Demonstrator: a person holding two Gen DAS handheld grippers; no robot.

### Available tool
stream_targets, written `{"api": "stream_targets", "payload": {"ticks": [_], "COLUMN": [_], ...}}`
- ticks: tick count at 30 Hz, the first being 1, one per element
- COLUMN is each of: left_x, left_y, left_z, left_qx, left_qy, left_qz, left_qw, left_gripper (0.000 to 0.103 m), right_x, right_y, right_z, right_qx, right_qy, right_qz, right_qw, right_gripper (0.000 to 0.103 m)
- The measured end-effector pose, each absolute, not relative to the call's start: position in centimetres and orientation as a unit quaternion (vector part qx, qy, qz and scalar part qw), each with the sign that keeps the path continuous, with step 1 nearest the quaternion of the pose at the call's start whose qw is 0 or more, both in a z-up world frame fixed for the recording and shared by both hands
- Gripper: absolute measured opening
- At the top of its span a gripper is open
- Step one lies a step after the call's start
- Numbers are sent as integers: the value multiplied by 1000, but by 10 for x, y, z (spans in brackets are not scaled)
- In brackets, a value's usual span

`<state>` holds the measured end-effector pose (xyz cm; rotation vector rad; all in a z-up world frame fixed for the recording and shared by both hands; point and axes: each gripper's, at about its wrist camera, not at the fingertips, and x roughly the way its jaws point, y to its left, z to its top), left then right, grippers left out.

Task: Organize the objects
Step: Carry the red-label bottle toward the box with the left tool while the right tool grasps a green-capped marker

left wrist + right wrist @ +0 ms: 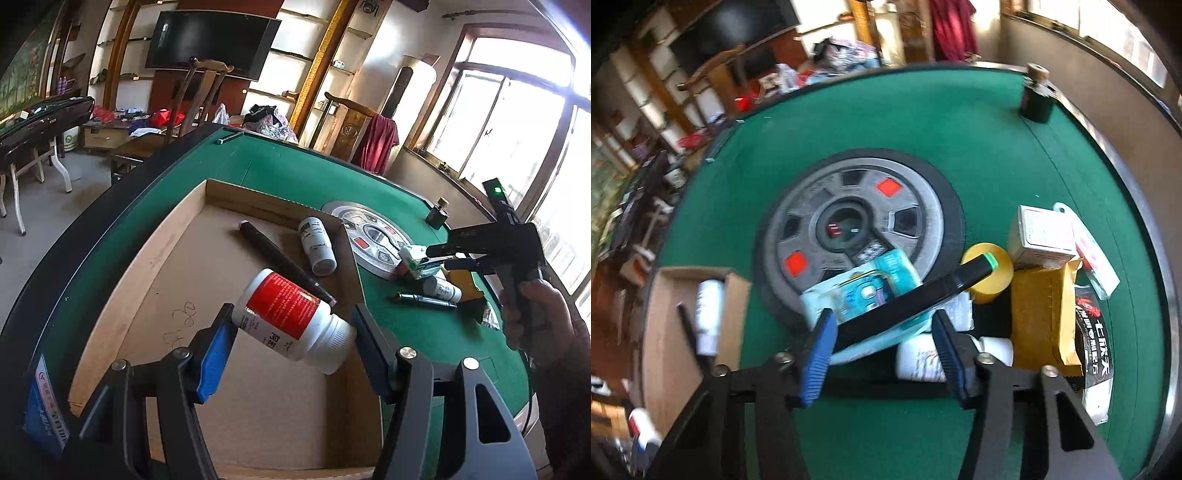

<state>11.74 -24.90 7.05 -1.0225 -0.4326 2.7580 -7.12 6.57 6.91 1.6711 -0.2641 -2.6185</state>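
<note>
While both views bend at the edges: straight lines curve, and the right wrist view is blurred.
Left claw point(293, 325): pinching a white plastic bottle with a red label point(291, 317) by base and cap, tilted, above the shallow cardboard tray point(177, 236).
Right claw point(882, 332): a black bar with a green tip point(923, 291) lies slantwise between its blue pads point(820, 350); whether the pads press on it cannot be told.
Right hand point(535, 314): only partly in the left wrist view, gripping the handle.
Tray contents: a long dark tube point(284, 266) and a small white bottle point(317, 247), both lying flat.
Hidden or cut off: a teal-and-white packet point(864, 291) under the bar, its print unreadable; another white bottle point(923, 362) half covered by the right claw.
Pile at right: a yellow tape roll point(993, 273), a white box point(1045, 236), a tan padded envelope point(1045, 314), overlapping.
Table point(295, 162): green felt, dark rim, with a round grey centre panel point(857, 229); a small dark bottle point(1036, 96) stands upright near its far edge.
Room: wall shelves, a dark screen point(210, 44), wooden chairs, bright windows point(517, 110).
</note>
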Motion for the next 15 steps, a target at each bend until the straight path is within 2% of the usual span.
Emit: {"api": "stream_targets", "payload": {"ticks": [2, 4, 5, 15], "left_x": [118, 119, 120, 132], "left_y": [-248, -246, -245, -245], "left_z": [71, 71, 71, 79], "left_qx": [-341, -341, -341, -333], "left_qy": [-141, -139, -139, -132], "left_qz": [925, 925, 925, 930], "left_qw": [87, 91, 93, 85], "left_gripper": [62, 62, 62, 62], "right_x": [-74, -75, -74, -47], "right_y": [65, 63, 63, 74], "right_z": [66, 64, 63, 75], "right_qx": [533, 524, 522, 496], "right_qy": [-84, -78, -80, -138], "right_qz": [-842, -848, -849, -856], "right_qw": [-6, -18, -15, 52], "right_gripper": [42, 22, 18, 16]}}
